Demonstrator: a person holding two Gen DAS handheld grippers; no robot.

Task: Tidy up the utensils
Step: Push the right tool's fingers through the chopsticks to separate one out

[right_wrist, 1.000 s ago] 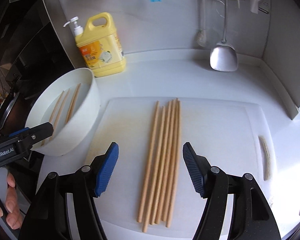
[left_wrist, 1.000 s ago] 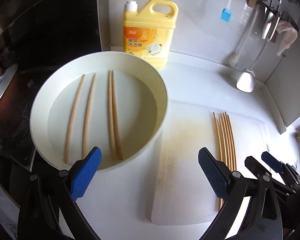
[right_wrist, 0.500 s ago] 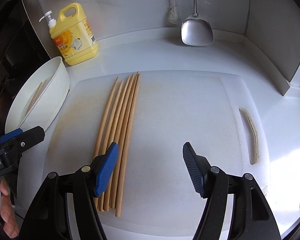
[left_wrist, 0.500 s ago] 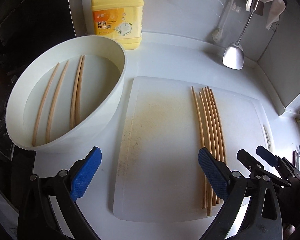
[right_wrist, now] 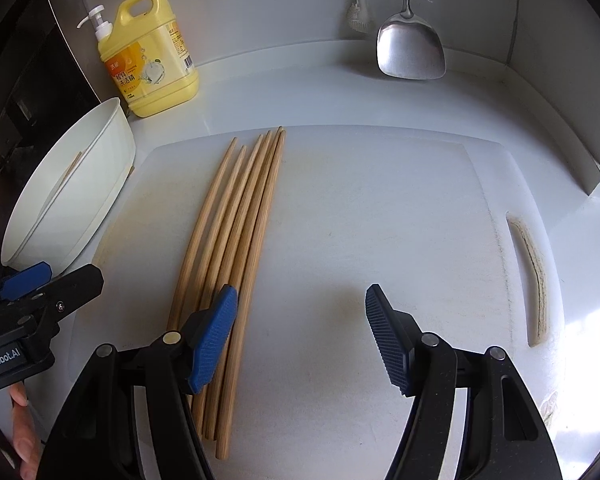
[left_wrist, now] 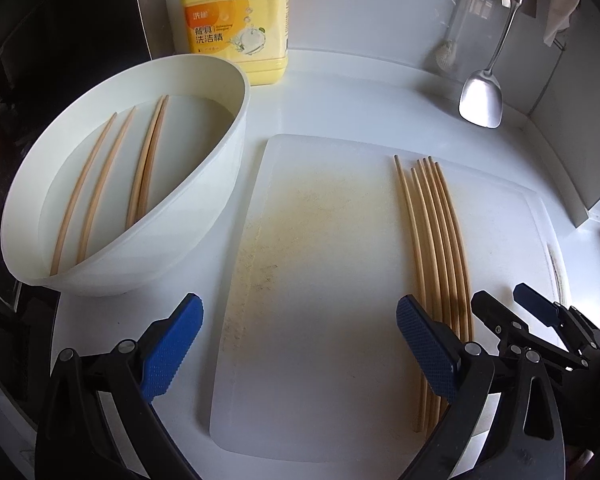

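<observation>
Several wooden chopsticks (left_wrist: 436, 232) lie side by side on a white cutting board (left_wrist: 320, 280); they also show in the right wrist view (right_wrist: 236, 224). Several more chopsticks (left_wrist: 112, 176) lie in water in a white bowl (left_wrist: 220, 168) left of the board. My left gripper (left_wrist: 298, 344) is open and empty above the board's near left part. My right gripper (right_wrist: 300, 336) is open and empty, its left finger over the bundle's near ends. The right gripper also shows in the left wrist view (left_wrist: 540, 320).
A yellow dish soap bottle (left_wrist: 236, 20) stands behind the bowl. A steel spatula (right_wrist: 410, 46) and a brush (right_wrist: 358, 8) hang on the back wall. A dark stove area lies left of the bowl. A raised grey ledge (right_wrist: 560, 128) bounds the counter on the right.
The left gripper has swung right from over the bowl to over the board. The right gripper has shifted right, so the chopstick bundle now lies under its left finger.
</observation>
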